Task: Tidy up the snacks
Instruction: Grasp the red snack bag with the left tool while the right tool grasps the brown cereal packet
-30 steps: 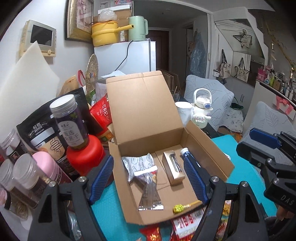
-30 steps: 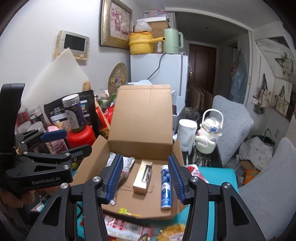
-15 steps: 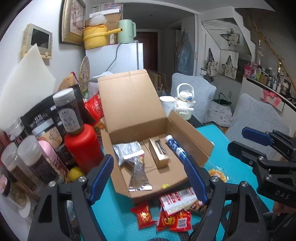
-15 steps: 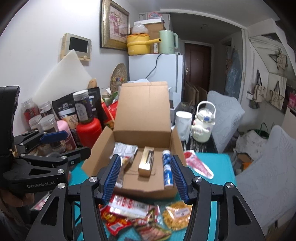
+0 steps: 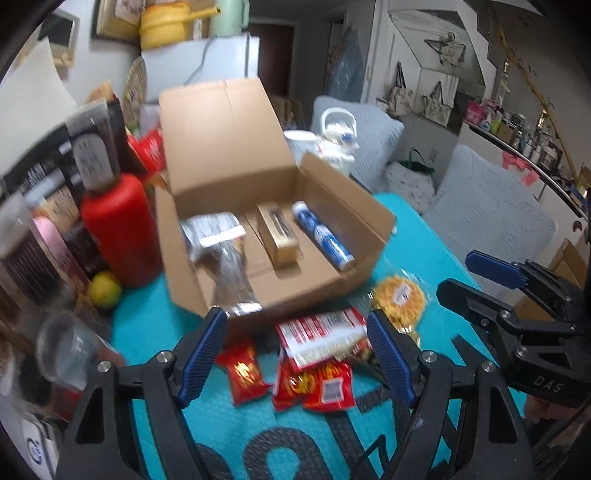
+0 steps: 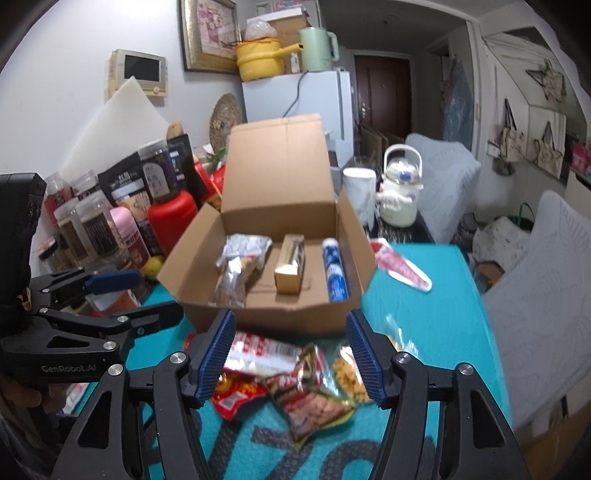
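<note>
Right wrist: right tongs (image 6: 291, 354) just opening, empty, above snack packets (image 6: 295, 373).

We see a red bottle (image 6: 173, 218) beside a lemon (image 6: 153, 265), a white teapot (image 6: 400, 199) next to a white cup (image 6: 359, 192), and a yellow pot (image 6: 259, 59) with a green kettle (image 6: 316, 48) atop the white fridge (image 6: 295, 99).

A lived-in home: a small white fridge (image 6: 295, 99) topped with a yellow pot (image 6: 258, 61) (and kettle (image 6: 316, 50)), framed picture (image 6: 208, 33), cushioned chairs (image 6: 443, 181).
</note>
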Demonstrator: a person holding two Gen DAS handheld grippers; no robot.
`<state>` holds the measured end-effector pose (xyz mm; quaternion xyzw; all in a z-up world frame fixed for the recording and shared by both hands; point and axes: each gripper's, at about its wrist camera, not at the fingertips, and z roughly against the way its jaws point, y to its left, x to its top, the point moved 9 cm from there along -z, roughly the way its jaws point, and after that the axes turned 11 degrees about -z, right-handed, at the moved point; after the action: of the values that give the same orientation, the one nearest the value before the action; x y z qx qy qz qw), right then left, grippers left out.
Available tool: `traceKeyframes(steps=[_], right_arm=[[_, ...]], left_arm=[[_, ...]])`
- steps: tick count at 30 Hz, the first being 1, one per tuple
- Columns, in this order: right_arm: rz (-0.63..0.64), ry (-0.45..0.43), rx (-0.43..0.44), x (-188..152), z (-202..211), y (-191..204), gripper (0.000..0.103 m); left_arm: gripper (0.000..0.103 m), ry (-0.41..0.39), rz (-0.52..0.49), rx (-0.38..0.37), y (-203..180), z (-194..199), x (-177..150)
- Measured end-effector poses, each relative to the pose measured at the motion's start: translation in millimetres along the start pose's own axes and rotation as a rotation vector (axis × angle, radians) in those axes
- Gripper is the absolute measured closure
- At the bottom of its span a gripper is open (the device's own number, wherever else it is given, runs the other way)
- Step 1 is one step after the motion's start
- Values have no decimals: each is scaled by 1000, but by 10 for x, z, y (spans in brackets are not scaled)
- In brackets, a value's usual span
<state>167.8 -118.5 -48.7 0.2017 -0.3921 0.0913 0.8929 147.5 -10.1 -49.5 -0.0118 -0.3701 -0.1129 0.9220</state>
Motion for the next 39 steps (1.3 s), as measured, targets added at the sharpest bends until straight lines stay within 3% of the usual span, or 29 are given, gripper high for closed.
traceKeyframes(steps=[12,23,34,37,39], right_arm=[[-11,111,-36,-521,-259,-245,40],[38,188,-59,-798,-552,-330,25],[201,278,-95,-935,-966,-332,21],[196,291,-81,-959,-1017,-337,23],[186,293,-50,-974,-1010,-325,41]], left_arm=[[25,118,-17,-28,-157,-407,-413],[25,183,-4,-72,-239,-670,-707],[25,226,-11,-86,-246,-878,-840],[25,228,-3,-114,-254,-906,-827],[25,235,-5,-131,-267,-941,-824]])
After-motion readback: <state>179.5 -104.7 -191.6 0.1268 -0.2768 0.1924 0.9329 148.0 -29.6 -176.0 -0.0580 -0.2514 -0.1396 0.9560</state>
